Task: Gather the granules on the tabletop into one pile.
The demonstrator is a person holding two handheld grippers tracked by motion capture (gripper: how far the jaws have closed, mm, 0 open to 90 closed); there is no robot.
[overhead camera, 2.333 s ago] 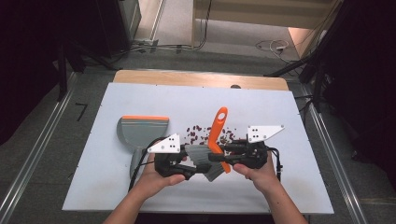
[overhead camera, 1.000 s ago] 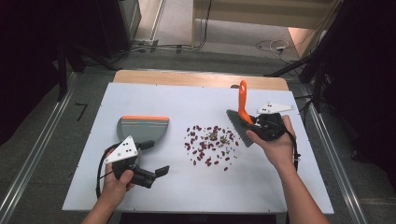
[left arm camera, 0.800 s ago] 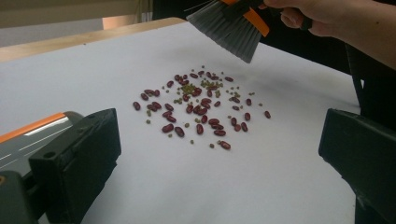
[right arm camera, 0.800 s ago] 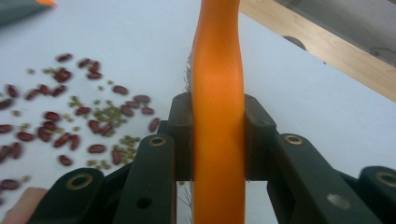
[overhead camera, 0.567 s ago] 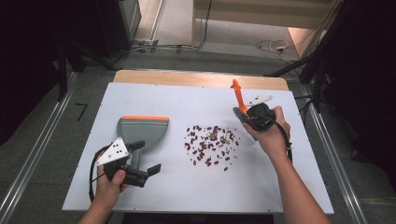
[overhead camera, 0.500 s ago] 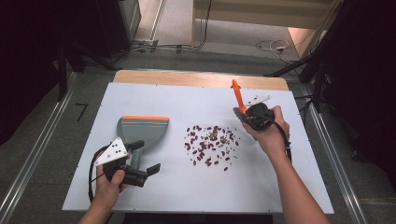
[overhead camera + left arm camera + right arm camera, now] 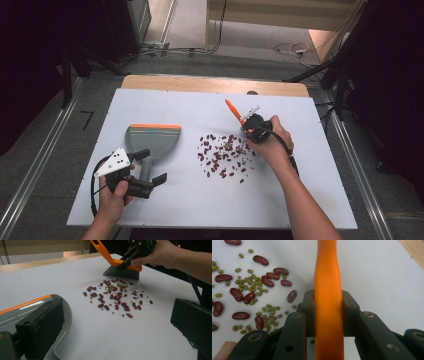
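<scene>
- Spanning the frame, a white table [image 7: 300, 200] carries the whole scene.
- At its left lies a grey dustpan [image 7: 150, 142] with an orange rim, its handle running between the left gripper [image 7: 147, 172], whose jaws stand apart on either side, not pressing it.
- Right of centre, the right gripper [image 7: 252, 131] is clamped on the orange handle of a small brush [image 7: 120, 268], bristles down just beside the spill.
- Scattered red beans [image 7: 222, 157] and tiny green ones [image 7: 263, 308] lie between dustpan and brush.

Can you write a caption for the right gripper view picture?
Right gripper clamps the orange brush handle beside scattered red beans.
</scene>
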